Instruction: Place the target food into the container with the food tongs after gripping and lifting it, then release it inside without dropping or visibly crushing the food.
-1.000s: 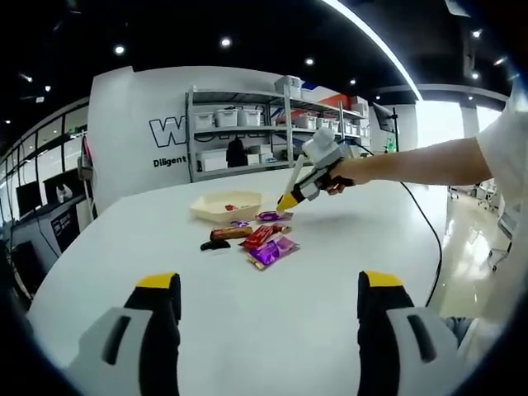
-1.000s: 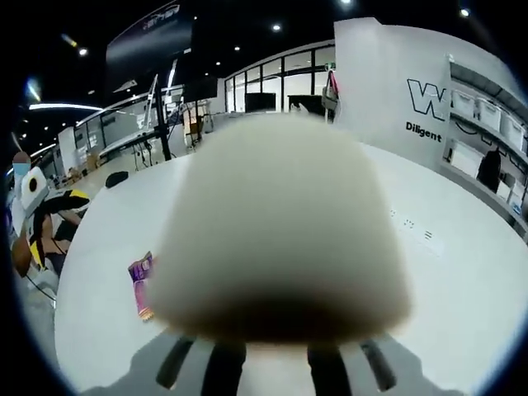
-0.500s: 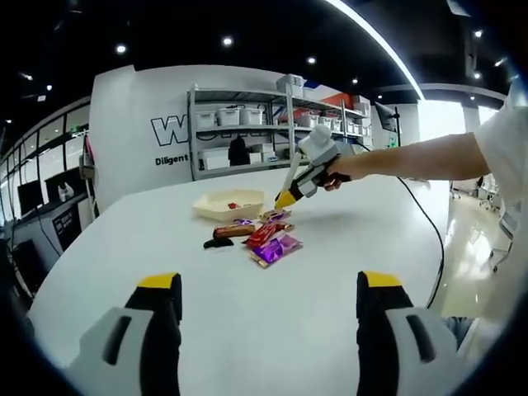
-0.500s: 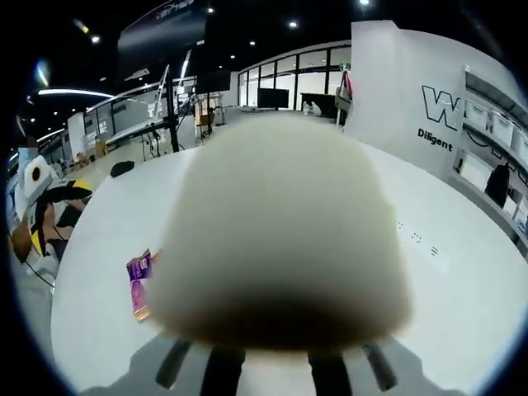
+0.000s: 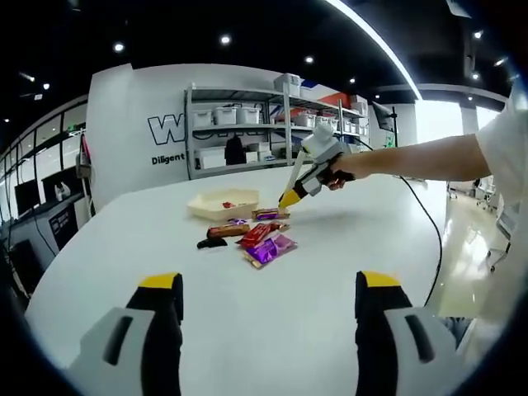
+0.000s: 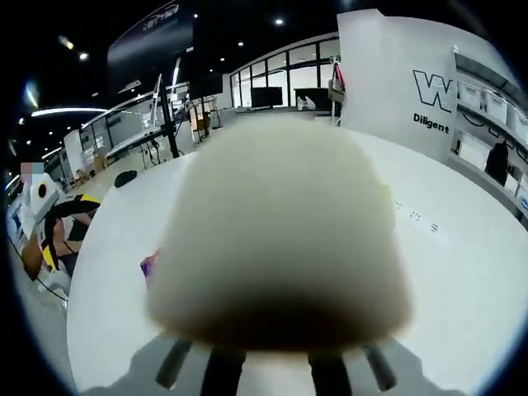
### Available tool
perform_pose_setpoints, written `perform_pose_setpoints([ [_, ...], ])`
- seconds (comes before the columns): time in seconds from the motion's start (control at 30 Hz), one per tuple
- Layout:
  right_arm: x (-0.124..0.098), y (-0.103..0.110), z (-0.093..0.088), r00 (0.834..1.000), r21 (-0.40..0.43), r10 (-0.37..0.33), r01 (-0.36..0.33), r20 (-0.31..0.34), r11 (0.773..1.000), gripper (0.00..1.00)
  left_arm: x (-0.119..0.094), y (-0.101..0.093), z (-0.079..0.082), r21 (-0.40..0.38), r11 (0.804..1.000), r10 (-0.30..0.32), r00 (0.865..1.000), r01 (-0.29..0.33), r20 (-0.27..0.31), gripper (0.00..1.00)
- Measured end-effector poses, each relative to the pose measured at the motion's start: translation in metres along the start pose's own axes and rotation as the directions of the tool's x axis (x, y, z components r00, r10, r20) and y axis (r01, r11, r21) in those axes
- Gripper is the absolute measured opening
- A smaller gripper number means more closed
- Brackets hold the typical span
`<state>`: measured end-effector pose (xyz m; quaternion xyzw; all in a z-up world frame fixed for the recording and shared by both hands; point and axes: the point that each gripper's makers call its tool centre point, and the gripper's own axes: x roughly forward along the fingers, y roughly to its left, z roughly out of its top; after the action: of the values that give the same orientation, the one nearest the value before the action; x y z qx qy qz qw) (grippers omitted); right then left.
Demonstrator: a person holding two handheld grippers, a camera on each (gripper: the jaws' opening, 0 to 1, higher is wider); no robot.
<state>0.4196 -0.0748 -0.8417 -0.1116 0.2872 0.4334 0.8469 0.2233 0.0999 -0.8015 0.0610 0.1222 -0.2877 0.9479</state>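
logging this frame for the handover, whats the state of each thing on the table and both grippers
left gripper: jaws open, empty, held above the table
right gripper: tips over the snack pile by the tray; open or shut cannot be told
tray: upright on the table, a small red item inside
snack packets: lying loose on the table beside the tray
black item: lying on the table
table: white top

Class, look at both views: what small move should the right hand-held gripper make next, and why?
Probably a short move toward the beige tray. The right hand-held gripper hangs just above the table by the snack packets, beside the tray rather than over it. A blurred pale shape blocks the right gripper view, so whether it holds any food cannot be told.
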Motion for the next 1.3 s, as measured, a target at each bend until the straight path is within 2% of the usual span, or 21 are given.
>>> perform_pose_setpoints([
  [0.1, -0.001, 0.002, -0.001, 1.0, -0.017, -0.006, 0.006, 0.0, 1.0, 0.22, 0.0, -0.005, 0.002, 0.002, 1.0, -0.013, 1.0, 0.013, 0.006, 0.85],
  [0.3, -0.006, -0.004, 0.015, 0.999, -0.027, -0.018, 0.019, 0.038, 0.999, 0.22, -0.004, -0.003, 0.001, 0.0, 1.0, -0.008, 1.0, 0.008, 0.011, 0.85],
  [0.57, 0.011, -0.001, 0.025, 0.998, -0.095, 0.023, -0.018, 0.051, 0.995, 0.23, -0.009, 0.005, 0.0, -0.012, 1.0, 0.019, 1.0, -0.018, 0.013, 0.84],
  [1.07, 0.027, -0.01, 0.016, 0.999, -0.146, 0.032, -0.029, 0.023, 0.989, 0.25, -0.005, 0.009, -0.001, -0.014, 0.999, 0.032, 0.999, -0.032, -0.006, 0.84],
  [1.3, 0.037, -0.018, 0.013, 0.999, -0.134, 0.03, -0.029, 0.012, 0.991, 0.25, -0.005, 0.009, -0.003, -0.014, 0.999, 0.03, 0.999, -0.03, -0.016, 0.84],
])
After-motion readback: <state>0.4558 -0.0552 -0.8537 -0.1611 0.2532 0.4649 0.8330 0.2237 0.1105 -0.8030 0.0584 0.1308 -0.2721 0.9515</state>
